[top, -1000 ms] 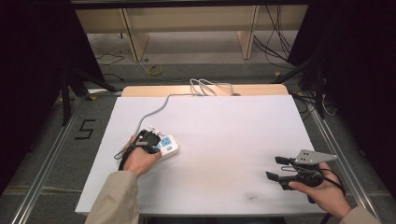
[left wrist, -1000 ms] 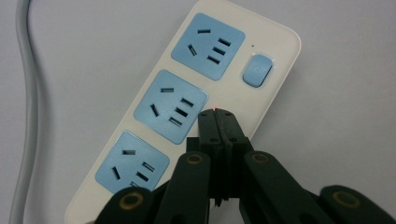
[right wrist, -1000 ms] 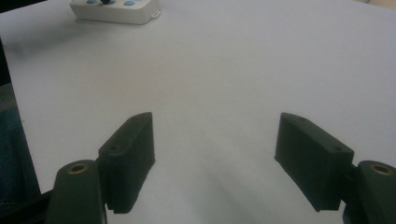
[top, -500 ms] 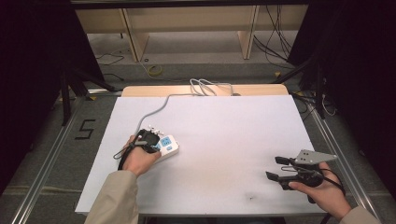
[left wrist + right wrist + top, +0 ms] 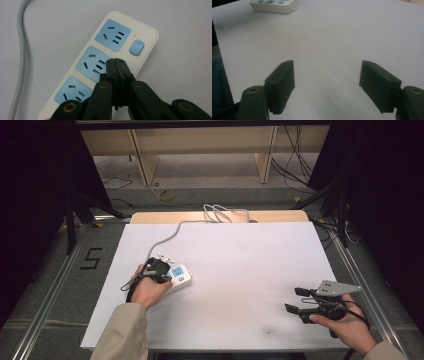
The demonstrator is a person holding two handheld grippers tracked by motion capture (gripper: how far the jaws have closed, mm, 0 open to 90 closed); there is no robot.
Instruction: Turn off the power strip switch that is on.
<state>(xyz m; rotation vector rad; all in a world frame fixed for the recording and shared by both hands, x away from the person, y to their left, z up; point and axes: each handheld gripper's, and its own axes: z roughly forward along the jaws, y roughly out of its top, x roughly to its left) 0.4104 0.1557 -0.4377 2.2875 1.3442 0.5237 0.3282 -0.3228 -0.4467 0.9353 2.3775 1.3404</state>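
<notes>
No shift — power strip [image 5: 105, 67] diagonal, button end far-right, under closed left hand-held gripper [image 5: 116, 65].

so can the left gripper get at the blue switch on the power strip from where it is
Probably yes. The left gripper, jaws shut, hangs over the middle socket of the power strip, and the blue switch lies just beyond its tips with nothing between.

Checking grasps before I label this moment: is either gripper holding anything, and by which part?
Nothing is held. The left gripper has its jaws shut together, empty, over the power strip. The right gripper is open above the bare table.
</notes>
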